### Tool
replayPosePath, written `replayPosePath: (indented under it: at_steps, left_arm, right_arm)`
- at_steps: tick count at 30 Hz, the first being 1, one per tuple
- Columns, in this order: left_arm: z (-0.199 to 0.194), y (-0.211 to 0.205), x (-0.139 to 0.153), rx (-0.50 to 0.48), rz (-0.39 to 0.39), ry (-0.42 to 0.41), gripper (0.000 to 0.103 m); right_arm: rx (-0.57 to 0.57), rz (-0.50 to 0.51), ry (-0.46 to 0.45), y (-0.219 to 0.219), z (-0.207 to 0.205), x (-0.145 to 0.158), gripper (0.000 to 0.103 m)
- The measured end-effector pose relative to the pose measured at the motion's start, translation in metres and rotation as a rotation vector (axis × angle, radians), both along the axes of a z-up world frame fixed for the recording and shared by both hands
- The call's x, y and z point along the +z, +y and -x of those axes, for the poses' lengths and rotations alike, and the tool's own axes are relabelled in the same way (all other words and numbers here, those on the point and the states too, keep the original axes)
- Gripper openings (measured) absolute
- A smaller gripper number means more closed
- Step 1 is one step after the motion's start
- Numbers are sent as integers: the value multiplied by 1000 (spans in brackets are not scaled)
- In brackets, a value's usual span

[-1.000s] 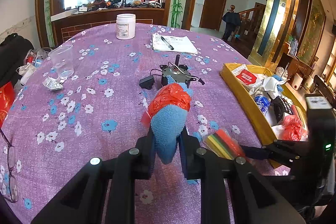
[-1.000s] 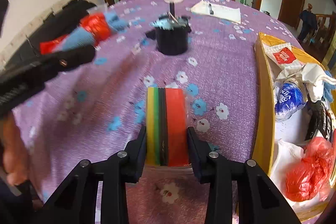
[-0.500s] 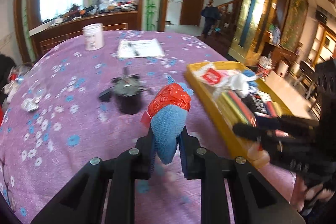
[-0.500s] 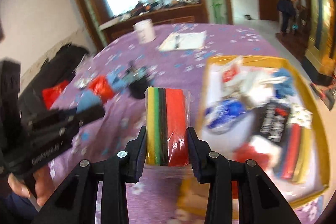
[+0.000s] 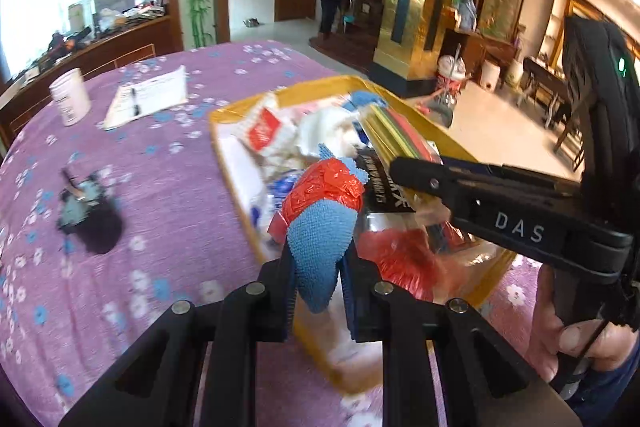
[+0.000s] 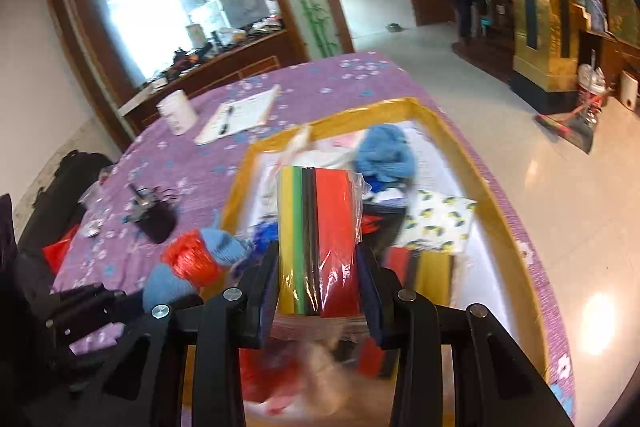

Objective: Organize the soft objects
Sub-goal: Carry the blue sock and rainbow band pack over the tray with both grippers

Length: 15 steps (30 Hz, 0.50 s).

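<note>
My left gripper [image 5: 318, 267] is shut on a blue cloth [image 5: 320, 239] wrapped with a red plastic bag [image 5: 324, 187], held above the near left rim of the yellow tray [image 5: 232, 155]. My right gripper [image 6: 318, 279] is shut on a bagged pack of coloured sponges [image 6: 318, 235], yellow, green, black and red, over the middle of the yellow tray [image 6: 480, 179]. The right gripper [image 5: 416, 173] also reaches in from the right in the left wrist view, with a hand [image 5: 576, 331] on its grip. The blue cloth [image 6: 168, 283] and the left gripper's fingers [image 6: 96, 301] show at lower left in the right wrist view.
The tray holds several soft items: a blue cloth [image 6: 384, 155], a lemon-print pouch [image 6: 438, 223], white bags [image 5: 328, 135], a red bag [image 5: 400, 259]. On the purple flowered tablecloth [image 5: 160, 195] lie a black device [image 5: 90, 219], papers with a pen [image 5: 148, 99] and a white jar [image 5: 70, 101]. A person [image 5: 332, 3] stands far off.
Both grippers swung right from over the tablecloth to over the yellow tray, each keeping its grip. The black device slid to the left of both views.
</note>
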<state>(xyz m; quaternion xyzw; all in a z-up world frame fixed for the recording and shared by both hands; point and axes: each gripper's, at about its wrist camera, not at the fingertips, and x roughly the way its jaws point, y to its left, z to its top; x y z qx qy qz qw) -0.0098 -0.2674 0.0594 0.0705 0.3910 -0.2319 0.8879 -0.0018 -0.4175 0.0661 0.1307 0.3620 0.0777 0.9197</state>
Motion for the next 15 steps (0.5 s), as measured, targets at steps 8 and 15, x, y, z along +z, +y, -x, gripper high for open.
replayPosePath:
  at_steps: [8, 15]
  left_arm:
    - [-26, -33, -25, -19, -54, 62, 19]
    - [-43, -40, -34, -30, -64, 89, 18]
  right_arm:
    - [-48, 50, 44, -22, -30, -4, 40]
    - [-60, 91, 99, -26, -65, -9, 39]
